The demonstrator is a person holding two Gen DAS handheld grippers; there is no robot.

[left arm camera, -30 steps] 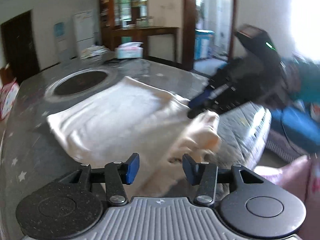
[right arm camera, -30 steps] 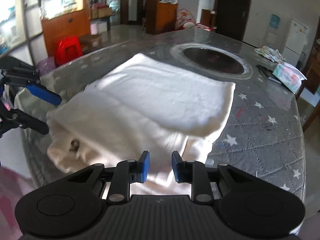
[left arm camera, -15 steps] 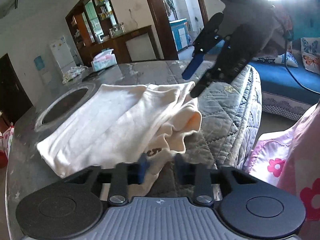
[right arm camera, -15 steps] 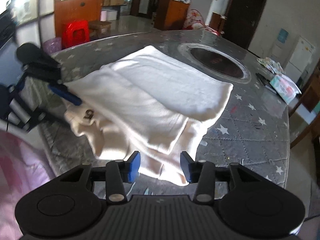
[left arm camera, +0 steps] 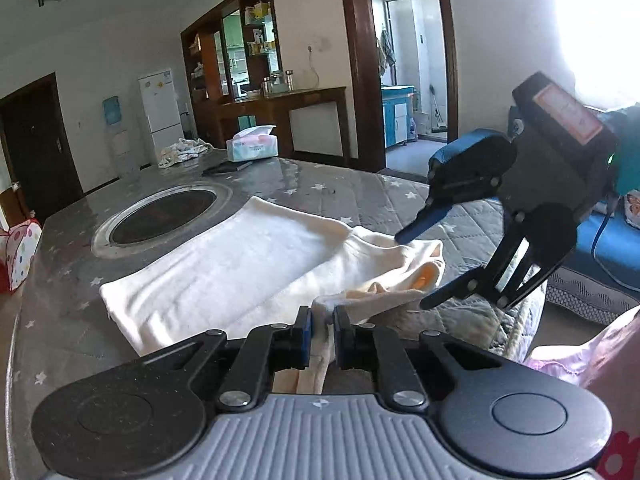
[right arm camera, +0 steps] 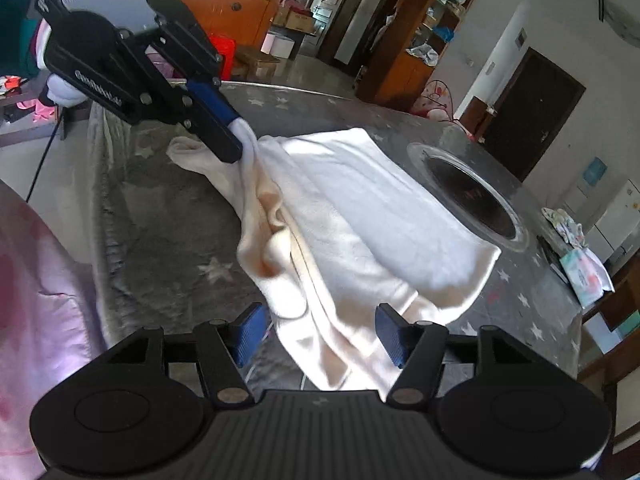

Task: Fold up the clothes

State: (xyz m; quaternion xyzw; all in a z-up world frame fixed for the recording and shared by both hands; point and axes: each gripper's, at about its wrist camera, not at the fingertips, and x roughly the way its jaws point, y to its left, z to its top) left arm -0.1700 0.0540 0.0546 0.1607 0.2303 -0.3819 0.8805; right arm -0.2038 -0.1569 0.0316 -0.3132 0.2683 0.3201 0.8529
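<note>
A cream garment lies partly folded on the grey star-patterned table. My left gripper is shut on a bunched edge of the garment at its near end; it also shows in the right wrist view, pinching the cloth. My right gripper is open, its jaws wide apart above the garment's loose corner. In the left wrist view the right gripper hangs open over the garment's right end, one finger touching the cloth.
A round dark inset sits in the table behind the garment. A tissue box and crumpled cloth lie at the far edge. A blue sofa stands at right. A pink flowered garment is near me.
My left gripper has closed on the garment's near edge and lifted it slightly. My right gripper has opened wider and come down over the garment's other end.
</note>
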